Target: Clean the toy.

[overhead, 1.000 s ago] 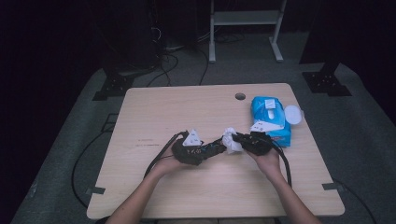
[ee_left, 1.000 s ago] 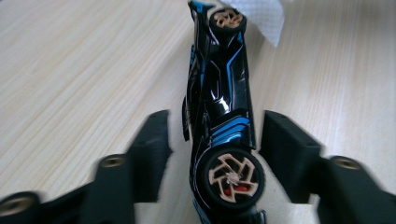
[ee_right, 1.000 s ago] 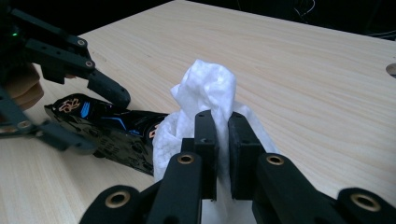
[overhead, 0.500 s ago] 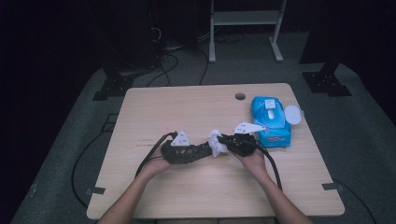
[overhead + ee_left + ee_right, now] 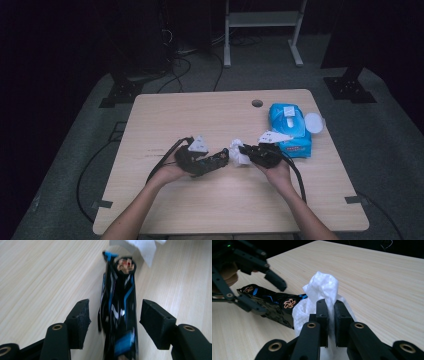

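Note:
My right gripper (image 5: 331, 315) is shut on a crumpled white wipe (image 5: 322, 285), which it holds against the end of a long black object with blue and orange markings (image 5: 274, 303). In the high view the wipe (image 5: 238, 154) sits mid-table between my right gripper (image 5: 246, 150) and my left gripper (image 5: 222, 159). In the left gripper view the black object (image 5: 120, 315) lies lengthwise between the jaws of my left gripper (image 5: 115, 315). Those jaws have just been opening, and there is a gap on each side of the object. The object looks blurred.
A blue pack of wipes (image 5: 290, 127) lies at the right of the wooden table (image 5: 200, 115), close behind my right hand. A round white lid (image 5: 314, 122) sits beside the pack. A cable hole (image 5: 257, 103) is near the far edge. Cables trail off the left side.
Both hands have shifted slightly left on the table compared with a second ago. The wipe stays pinched in the right gripper, close to the left gripper's tips.

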`<state>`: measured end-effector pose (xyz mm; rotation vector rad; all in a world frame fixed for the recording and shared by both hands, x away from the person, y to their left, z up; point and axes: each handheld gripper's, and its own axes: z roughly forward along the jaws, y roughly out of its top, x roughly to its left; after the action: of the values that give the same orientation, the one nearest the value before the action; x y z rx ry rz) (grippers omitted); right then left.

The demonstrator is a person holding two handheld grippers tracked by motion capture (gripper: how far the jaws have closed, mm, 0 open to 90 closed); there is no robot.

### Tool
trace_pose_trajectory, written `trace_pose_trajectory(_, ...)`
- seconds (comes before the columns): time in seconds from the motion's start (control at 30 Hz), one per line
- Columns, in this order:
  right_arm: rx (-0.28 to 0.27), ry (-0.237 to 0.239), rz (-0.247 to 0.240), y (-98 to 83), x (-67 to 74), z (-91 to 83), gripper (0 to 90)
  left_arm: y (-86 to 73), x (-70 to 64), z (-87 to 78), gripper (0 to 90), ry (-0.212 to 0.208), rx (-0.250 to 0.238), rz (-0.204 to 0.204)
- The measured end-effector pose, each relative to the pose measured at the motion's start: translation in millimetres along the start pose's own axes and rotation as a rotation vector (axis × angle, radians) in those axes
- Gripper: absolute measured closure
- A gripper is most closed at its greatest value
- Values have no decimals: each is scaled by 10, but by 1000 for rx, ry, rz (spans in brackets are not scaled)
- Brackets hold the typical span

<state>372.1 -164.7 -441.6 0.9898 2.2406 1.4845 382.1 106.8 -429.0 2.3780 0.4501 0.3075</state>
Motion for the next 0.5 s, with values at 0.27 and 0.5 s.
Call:
trace_pose_trajectory(0.27,13,7,19,-84,-46,-14,833,258,-39,282,410,1,171,72)
trace_pose_trajectory(0.5,6,24,34,-81,-41,-7,833,280,-68,276,569,15,155,110)
